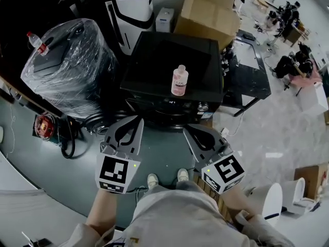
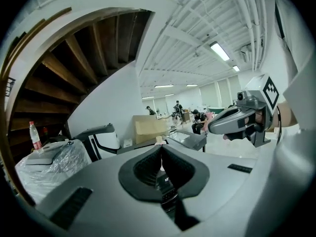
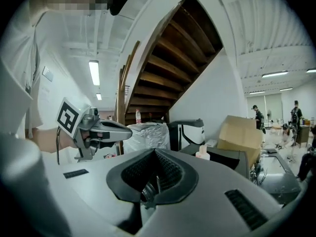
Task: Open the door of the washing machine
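Observation:
The black washing machine stands in front of me, seen from above, with a pink bottle upright on its top. Its control strip shows at the front edge; the door below is hidden. My left gripper and right gripper hang side by side over the floor just short of the machine's front, touching nothing. Both are shut and hold nothing. In the right gripper view the jaws meet, with the bottle beyond. In the left gripper view the jaws also meet.
A plastic-wrapped bundle with a water bottle stands left of the machine. A cardboard box is behind it, a black desk to its right. A white bin stands at lower right. People sit far back right.

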Tool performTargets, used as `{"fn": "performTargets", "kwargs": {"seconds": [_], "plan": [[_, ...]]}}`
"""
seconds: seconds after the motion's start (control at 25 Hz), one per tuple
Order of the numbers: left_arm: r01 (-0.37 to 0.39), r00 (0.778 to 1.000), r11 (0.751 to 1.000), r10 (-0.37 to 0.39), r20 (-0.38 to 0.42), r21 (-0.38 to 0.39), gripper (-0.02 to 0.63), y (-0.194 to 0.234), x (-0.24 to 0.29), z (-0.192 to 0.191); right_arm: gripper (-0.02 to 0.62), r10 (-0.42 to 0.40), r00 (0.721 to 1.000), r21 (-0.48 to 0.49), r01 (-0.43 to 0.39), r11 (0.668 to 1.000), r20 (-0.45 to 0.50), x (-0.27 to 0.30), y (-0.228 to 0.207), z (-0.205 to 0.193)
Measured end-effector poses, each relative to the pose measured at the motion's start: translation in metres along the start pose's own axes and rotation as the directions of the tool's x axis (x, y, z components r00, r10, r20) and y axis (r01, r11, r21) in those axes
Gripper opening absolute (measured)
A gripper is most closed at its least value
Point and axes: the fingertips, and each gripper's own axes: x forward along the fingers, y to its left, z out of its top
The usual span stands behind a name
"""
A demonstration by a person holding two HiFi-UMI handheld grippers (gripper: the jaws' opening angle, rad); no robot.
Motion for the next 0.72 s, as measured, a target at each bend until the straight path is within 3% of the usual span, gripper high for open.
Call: {"fn": "performTargets", "kwargs": {"seconds": [0.2, 0.28, 0.4, 0.72], "plan": [[0.021, 0.995, 1.000, -0.019, 0.097, -0.021, 0.020, -0.012, 0.001, 0.043, 0.028, -0.071, 0.995, 0.018, 0.070, 0.997, 0.073, -0.031, -0.019, 0.030], [0.038, 0.992, 0.999, -0.035, 0.122, -0.021, 0.020, -0.018, 0.000, 0.055, 0.028, -0.098, 0.990, -0.017, 0.100, 0.995, 0.099, -0.042, -0.023, 0.044], [0.057, 0.987, 0.998, -0.055, 0.150, -0.009, 0.020, -0.025, 0.000, 0.069, 0.028, -0.130, 0.982, -0.060, 0.139, 0.988, 0.139, -0.057, -0.027, 0.062], [0.073, 0.981, 0.997, -0.070, 0.181, -0.010, 0.020, -0.030, -0.006, 0.089, 0.028, -0.160, 0.971, -0.050, 0.171, 0.984, 0.177, -0.071, -0.034, 0.078]]}}
